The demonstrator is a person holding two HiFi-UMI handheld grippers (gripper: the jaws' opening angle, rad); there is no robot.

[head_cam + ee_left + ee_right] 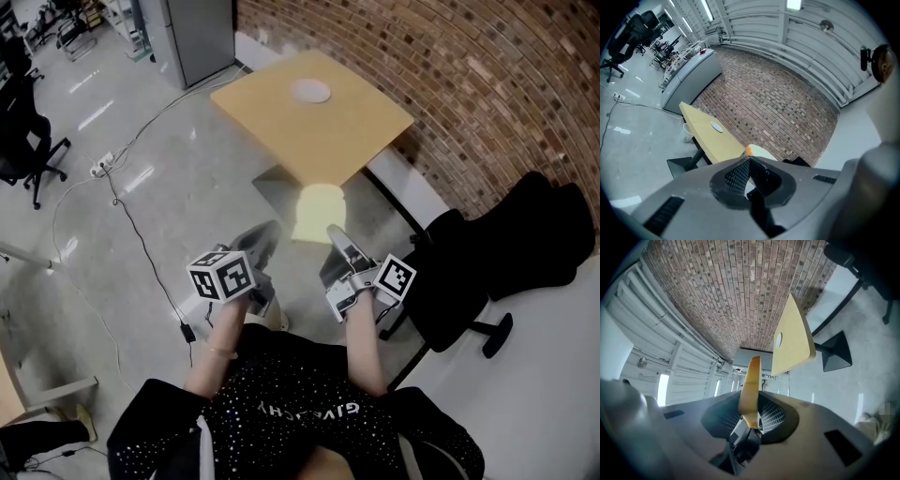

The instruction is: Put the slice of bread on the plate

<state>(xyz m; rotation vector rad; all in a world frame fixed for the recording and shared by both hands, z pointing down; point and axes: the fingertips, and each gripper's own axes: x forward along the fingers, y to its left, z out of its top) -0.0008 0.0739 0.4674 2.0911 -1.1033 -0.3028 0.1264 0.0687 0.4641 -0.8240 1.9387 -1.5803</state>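
The slice of bread (319, 213), pale yellow with a tan crust, hangs in the air above the floor, short of the table. My right gripper (336, 234) is shut on its near edge; in the right gripper view the slice of bread (750, 390) stands edge-on between the pads. My left gripper (266, 232) is beside it on the left, its jaws together and holding nothing; in the left gripper view the bread (757, 151) shows just past the tips of the left gripper (749, 161). The white plate (310, 91) lies on the tan table (361, 136) ahead, with nothing on it.
A brick wall runs behind the table. A black office chair (511, 248) stands close on the right, next to a white tabletop (539, 375). On the floor to the left lie a cable and a power strip (101, 167); another black chair (23, 131) and a grey cabinet (197, 37) stand farther off.
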